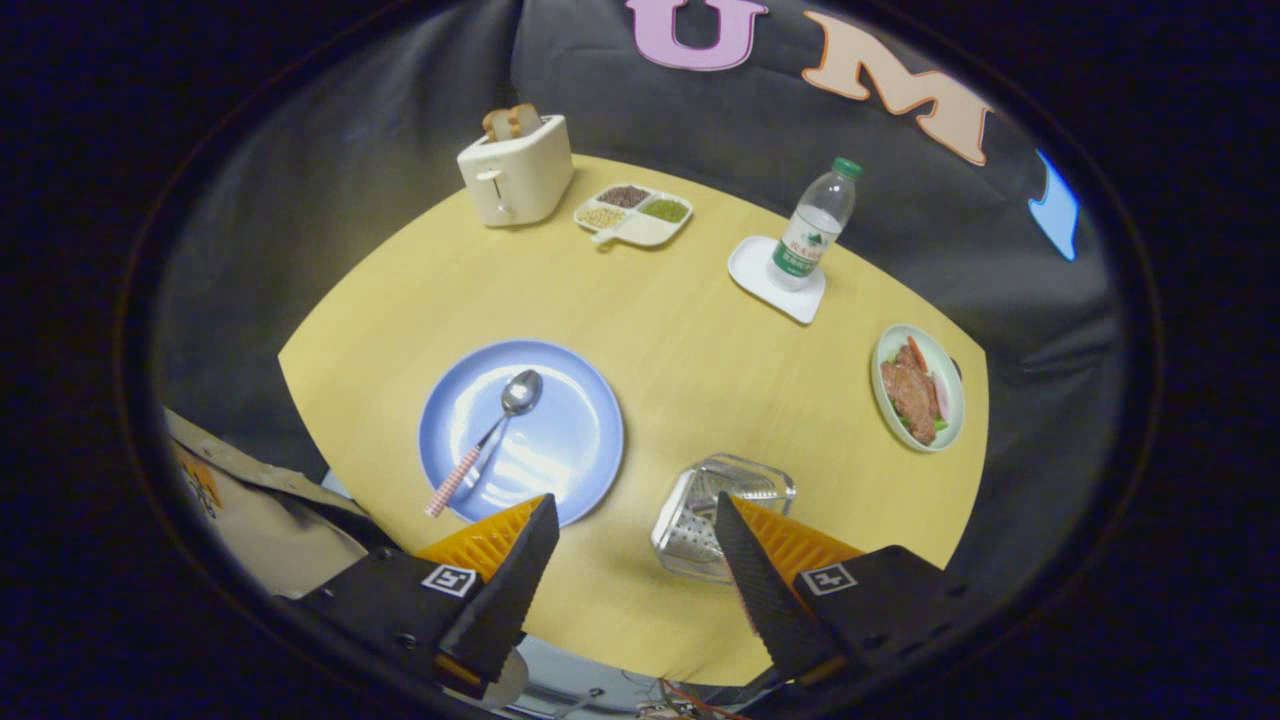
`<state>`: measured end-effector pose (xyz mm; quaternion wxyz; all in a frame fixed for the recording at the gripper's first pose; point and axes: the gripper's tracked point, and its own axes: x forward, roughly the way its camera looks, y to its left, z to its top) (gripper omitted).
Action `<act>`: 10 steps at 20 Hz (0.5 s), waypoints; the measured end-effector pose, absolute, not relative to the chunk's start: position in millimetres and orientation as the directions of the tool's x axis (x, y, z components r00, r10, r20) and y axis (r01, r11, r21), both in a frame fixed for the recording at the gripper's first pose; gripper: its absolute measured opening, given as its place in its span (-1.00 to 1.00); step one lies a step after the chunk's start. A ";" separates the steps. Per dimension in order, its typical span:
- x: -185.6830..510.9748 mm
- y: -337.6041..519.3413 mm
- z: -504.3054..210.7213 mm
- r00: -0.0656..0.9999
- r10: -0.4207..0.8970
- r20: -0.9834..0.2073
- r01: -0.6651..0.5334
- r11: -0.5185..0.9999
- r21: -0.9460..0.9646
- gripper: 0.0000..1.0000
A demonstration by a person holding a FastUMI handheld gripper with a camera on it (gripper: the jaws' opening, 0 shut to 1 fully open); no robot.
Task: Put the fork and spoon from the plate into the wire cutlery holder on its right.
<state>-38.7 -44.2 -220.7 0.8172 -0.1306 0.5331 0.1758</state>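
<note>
A blue plate (560, 440) lies on the yellow table, just beyond my left finger. On it rests a spoon (505, 410) with a shiny bowl and a red-and-white checked handle pointing toward me. A thin silvery shape lies next to that handle; I cannot tell whether it is the fork. The wire cutlery holder (700, 500) stands to the plate's right, partly hidden behind my right fingertip. My gripper (633, 510) hovers above the near table edge, open, with bare tabletop between its fingers.
At the back stand a cream toaster (515, 170) with bread and a divided dish of grains (632, 213). A water bottle (815, 225) stands on a white coaster. A plate of meat (918, 388) sits at the right edge. A cardboard box (250, 510) lies below, left of the table.
</note>
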 end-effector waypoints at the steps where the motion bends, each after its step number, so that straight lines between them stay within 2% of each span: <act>1: -41.2 -35.0 -221.8 0.397 0.160 -0.904 -0.419 0.908 -0.023 1.00; 6: -48.7 1.4 -233.8 0.524 0.170 -0.835 -0.340 0.940 -0.022 1.00; 10: -65.8 22.1 -258.7 0.533 0.154 -0.832 -0.266 0.964 0.008 1.00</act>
